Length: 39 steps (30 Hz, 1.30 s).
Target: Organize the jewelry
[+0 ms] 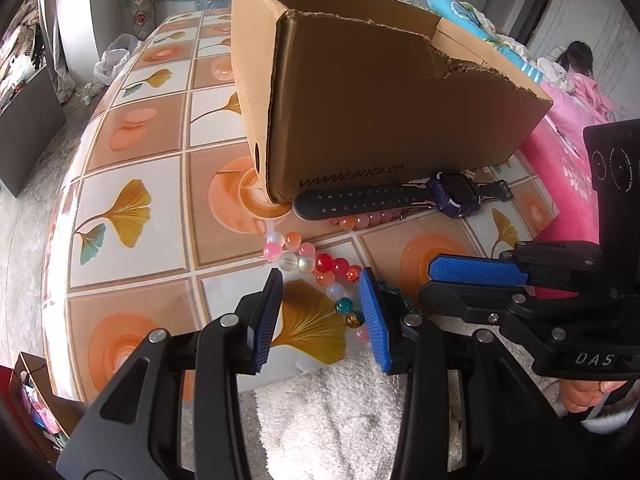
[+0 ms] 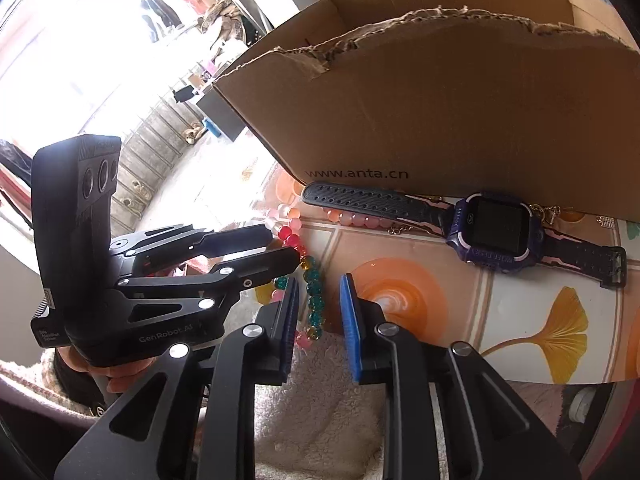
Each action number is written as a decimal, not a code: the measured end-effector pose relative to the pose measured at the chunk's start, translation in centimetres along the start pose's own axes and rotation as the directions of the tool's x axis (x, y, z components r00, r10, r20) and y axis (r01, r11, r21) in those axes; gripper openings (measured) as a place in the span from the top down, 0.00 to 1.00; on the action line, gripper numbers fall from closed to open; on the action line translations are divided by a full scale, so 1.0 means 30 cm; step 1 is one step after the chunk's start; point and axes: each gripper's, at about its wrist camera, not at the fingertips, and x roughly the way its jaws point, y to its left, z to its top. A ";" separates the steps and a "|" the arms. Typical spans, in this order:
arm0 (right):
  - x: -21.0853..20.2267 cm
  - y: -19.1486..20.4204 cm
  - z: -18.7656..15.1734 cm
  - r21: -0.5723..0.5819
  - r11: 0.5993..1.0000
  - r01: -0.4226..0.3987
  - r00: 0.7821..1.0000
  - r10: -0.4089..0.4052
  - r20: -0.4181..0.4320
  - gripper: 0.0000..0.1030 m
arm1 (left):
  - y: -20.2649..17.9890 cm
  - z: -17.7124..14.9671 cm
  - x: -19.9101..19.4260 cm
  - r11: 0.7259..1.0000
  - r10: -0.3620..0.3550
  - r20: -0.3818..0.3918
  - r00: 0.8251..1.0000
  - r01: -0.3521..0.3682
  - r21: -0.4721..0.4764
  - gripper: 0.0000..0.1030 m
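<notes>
A multicoloured bead bracelet (image 1: 320,268) is lying curled at the near edge of the table (image 1: 132,208), its pink, clear, red, orange and teal beads trailing to the very edge. A string of pale peach beads (image 1: 360,219) is lying just behind it, partly tucked under a dark-strapped smartwatch (image 1: 400,196) with a purple case, which is lying flat, stretched along the foot of the cardboard box (image 1: 380,112). The box is standing open-topped, its near wall torn ragged.
</notes>
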 end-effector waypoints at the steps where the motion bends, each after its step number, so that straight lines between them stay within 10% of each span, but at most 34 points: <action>1: 0.009 0.013 -0.002 -0.022 1.000 0.011 1.000 -0.011 -0.008 0.78 | 0.000 0.002 0.002 1.000 0.001 0.001 1.000 -0.001 0.000 0.63; 10: 0.060 0.090 -0.005 -0.138 0.980 0.144 0.989 -0.149 -0.021 0.89 | 0.024 0.023 0.002 0.997 -0.042 0.033 0.999 0.044 -0.060 0.63; 20: 0.019 -0.069 0.001 0.146 0.989 0.018 1.000 -0.019 0.001 0.90 | -0.010 -0.010 -0.001 1.000 -0.011 0.013 1.000 0.010 0.018 0.55; 29: 0.023 -0.098 0.002 0.168 0.986 0.003 1.000 -0.004 0.005 0.90 | -0.085 0.040 0.062 0.978 0.169 0.035 0.985 -0.172 0.116 0.55; 39: 0.014 -0.127 -0.003 0.176 0.984 -0.006 1.000 0.004 0.011 0.90 | -0.068 0.008 0.029 0.975 0.170 0.017 0.985 -0.170 0.146 0.68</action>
